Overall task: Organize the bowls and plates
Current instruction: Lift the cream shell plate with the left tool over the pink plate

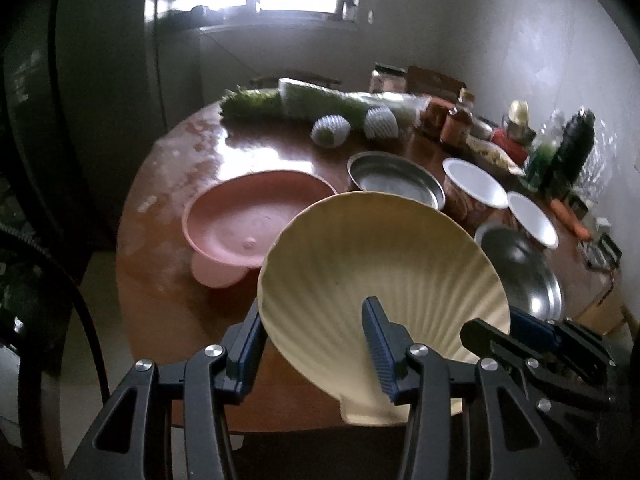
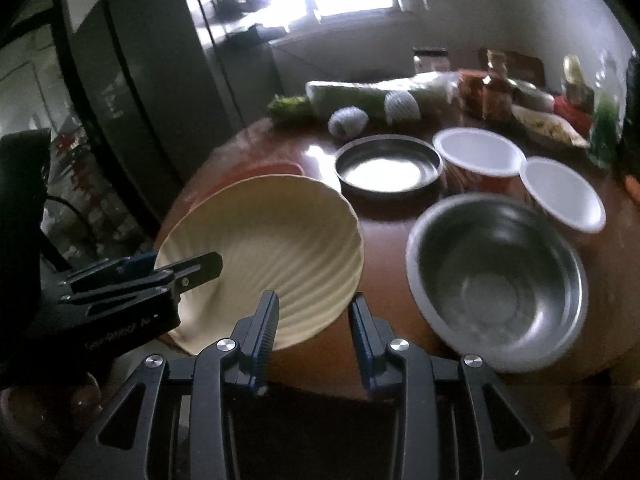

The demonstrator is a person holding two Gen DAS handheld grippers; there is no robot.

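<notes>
At the near edge of the round wooden table (image 1: 160, 200) I count six dishes in all: two plates, two steel pieces and two white-lined bowls. One is the cream shell plate (image 1: 380, 260), tilted up with its ribbed face toward both cameras and its hinge end lowest. One pink plate (image 1: 248, 220) lies flat just behind it toward the table's left edge, partly hidden by it in the right wrist view.

My left gripper (image 1: 312, 308) has its jaws spread, with the left part of the shell plate between them. One pad sits against the plate's left rim and the other lies across its face. I cannot tell whether it is clamped or only straddling. My right gripper (image 2: 315, 300) is spread too, with the plate's lower right rim between its fingers. From the left wrist view one of its fingers crosses in front of the rim and one shows behind, but I cannot tell whether it is pinching.

One deep steel bowl (image 2: 496, 280) stands at the near right edge, just beside the shell plate. One shallow steel dish (image 2: 388, 168) sits toward the middle. The two white-lined bowls (image 2: 478, 152) (image 2: 562, 194) stand side by side to its right.

Two net-wrapped fruits (image 1: 331, 131) (image 1: 381, 121) lie near the far edge, in front of a long wrapped vegetable (image 1: 340, 98). A blurred row of jars and bottles (image 1: 456, 124) follows the far right edge
</notes>
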